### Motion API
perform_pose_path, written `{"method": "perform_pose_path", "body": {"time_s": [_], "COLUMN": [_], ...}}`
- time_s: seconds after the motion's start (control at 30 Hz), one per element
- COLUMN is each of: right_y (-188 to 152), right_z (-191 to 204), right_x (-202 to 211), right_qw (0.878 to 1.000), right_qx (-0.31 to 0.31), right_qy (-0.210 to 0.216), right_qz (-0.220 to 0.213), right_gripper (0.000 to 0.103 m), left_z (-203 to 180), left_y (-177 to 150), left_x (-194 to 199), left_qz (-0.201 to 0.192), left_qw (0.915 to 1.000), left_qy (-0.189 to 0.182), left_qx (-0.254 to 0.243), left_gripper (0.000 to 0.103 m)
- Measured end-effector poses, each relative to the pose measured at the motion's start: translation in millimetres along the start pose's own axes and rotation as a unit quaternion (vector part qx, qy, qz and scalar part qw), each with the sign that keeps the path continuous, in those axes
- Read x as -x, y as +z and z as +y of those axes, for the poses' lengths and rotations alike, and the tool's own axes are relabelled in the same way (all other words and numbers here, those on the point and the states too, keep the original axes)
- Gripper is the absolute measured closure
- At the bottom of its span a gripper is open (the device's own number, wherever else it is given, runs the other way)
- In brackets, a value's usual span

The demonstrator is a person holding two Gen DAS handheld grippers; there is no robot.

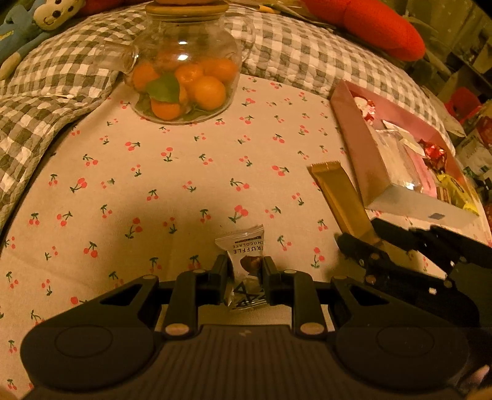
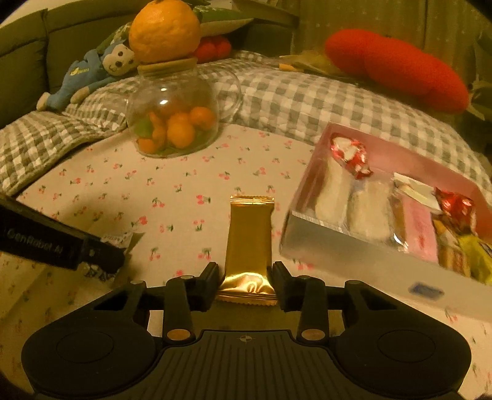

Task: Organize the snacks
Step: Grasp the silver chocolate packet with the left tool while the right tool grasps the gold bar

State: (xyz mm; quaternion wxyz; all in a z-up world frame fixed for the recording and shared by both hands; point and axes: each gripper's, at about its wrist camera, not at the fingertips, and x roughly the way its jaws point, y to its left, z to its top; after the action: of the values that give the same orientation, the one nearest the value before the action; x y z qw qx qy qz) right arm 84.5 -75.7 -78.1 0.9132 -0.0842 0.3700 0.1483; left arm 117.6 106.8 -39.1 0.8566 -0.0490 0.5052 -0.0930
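Cherry-print cloth (image 1: 172,190) covers the surface before us. Our left gripper (image 1: 245,270) is clamped on a chocolate truffle packet (image 1: 244,249); our right gripper (image 2: 245,275) pinches the near end of a gold snack bar (image 2: 249,234), crumpling its foil. At 2 o'clock lies the pink snack box (image 2: 406,160), partly filled; at 11 o'clock stands a glass jar of tangerines (image 2: 172,123).

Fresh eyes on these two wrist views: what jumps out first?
Probably the glass jar of small oranges at the far edge of the cherry-print cloth, with a big orange perched on its lid. Nearer, the right gripper pinches a gold snack bar beside the pink snack box, while the left gripper clamps a truffle chocolate packet.
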Motion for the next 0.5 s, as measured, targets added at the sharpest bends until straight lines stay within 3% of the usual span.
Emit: {"method": "perform_pose_path", "body": {"time_s": [0.3,0.5], "right_y": [-61,-76], "right_z": [10,17], "right_x": [71,90], "right_qw": [0.997,0.997], "right_qx": [-0.056,-0.054], "right_qy": [-0.044,-0.055], "right_qz": [0.026,0.026], "right_gripper": [0.068,0.055], "left_z": [-6,-2], "left_y": [-13,-22], "left_x": [6,11], "left_qz": [0.008,0.007], "left_qw": [0.9995,0.9995], "left_qy": [-0.021,-0.03], "left_qx": [-0.024,0.004], "left_gripper": [0.081,0.076]}}
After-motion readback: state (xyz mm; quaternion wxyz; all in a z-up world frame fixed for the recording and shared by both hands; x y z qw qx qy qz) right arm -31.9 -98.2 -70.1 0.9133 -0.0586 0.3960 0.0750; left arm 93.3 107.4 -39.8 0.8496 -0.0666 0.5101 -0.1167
